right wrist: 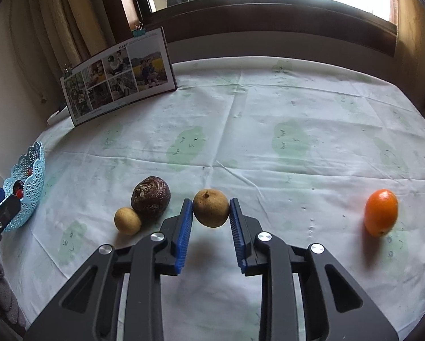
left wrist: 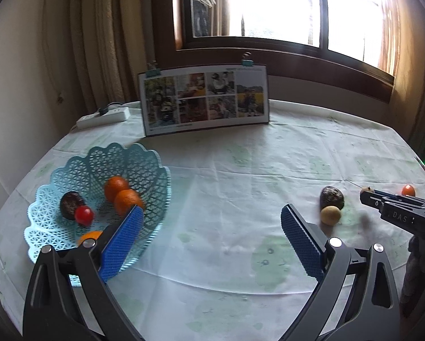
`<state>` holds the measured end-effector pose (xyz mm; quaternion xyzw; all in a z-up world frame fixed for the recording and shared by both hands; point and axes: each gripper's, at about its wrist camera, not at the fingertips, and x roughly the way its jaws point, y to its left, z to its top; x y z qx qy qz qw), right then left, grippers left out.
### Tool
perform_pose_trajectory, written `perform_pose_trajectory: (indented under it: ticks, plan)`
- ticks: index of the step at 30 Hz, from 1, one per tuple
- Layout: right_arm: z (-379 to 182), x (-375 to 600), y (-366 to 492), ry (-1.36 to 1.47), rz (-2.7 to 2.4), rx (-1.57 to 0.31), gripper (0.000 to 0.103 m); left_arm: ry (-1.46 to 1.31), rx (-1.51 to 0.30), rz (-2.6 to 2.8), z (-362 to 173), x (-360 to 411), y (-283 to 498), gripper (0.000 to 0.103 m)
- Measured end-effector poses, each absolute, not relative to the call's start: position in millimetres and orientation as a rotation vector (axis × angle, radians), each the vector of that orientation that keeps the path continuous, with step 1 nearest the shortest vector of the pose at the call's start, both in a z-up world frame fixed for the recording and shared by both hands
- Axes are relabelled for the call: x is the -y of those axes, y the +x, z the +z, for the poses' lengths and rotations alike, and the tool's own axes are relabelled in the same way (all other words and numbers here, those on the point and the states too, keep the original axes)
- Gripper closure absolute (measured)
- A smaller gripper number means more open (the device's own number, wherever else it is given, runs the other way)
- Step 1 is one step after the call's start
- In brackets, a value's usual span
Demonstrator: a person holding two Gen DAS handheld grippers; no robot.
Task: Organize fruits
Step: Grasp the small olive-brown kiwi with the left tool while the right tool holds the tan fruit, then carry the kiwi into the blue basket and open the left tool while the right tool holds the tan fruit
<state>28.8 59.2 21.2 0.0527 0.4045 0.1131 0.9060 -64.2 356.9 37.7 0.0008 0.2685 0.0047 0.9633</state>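
My right gripper (right wrist: 210,200) is shut on a round brown fruit (right wrist: 211,210), with a blue pad against each side, and its shadow falls on the cloth below. To its left lie a dark wrinkled fruit (right wrist: 151,200) and a small yellow-brown fruit (right wrist: 127,220). An orange kumquat (right wrist: 381,212) lies far right. My left gripper (left wrist: 212,210) is open and holds nothing, just right of the light blue basket (left wrist: 144,153). The basket holds two oranges (left wrist: 117,187), a dark fruit (left wrist: 71,204), a red tomato (left wrist: 84,215) and an orange piece partly hidden behind my finger.
A photo board (left wrist: 205,99) stands clipped upright at the back of the table, with a white power strip (left wrist: 104,116) to its left. Curtains and a window are behind. The pale green-printed tablecloth (right wrist: 269,113) has bare room in the middle and at the back right.
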Motion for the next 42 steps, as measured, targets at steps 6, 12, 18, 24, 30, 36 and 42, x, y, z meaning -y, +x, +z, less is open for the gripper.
perform_pose_trajectory:
  ticks: [6,12,18,24,30,36,42]
  plan:
    - [24.5,-45.9,17.2,0.111,0.210,-0.807,0.076,0.017,-0.585,-0.081,31.3,-327.0,-50.3,0.004]
    - [18.3,-35.7,17.7,0.151,0.204,-0.813,0.076,0.050,-0.640,-0.192,21.0,-293.2,-34.7,0.005]
    - [17.8,-32.8,16.9,0.166,0.217,-0.809,0.076,0.104,-0.702,-0.308,7.9,-257.4,-19.7,0.027]
    - [16.8,-30.0,17.8,0.184,0.220,-0.815,0.076,0.073,-0.772,-0.350,-5.3,-245.9,-5.9,0.046]
    - [14.5,-31.5,20.1,0.184,0.223,-0.826,0.076,0.048,-0.794,-0.376,-10.7,-246.1,-1.4,0.071]
    - [14.1,-31.1,20.6,0.187,0.224,-0.826,0.076,0.048,-0.771,-0.396,-8.3,-245.6,-6.6,0.074]
    - [14.8,-30.5,19.9,0.189,0.226,-0.819,0.076,0.084,-0.707,-0.349,-2.3,-245.8,-16.3,0.074]
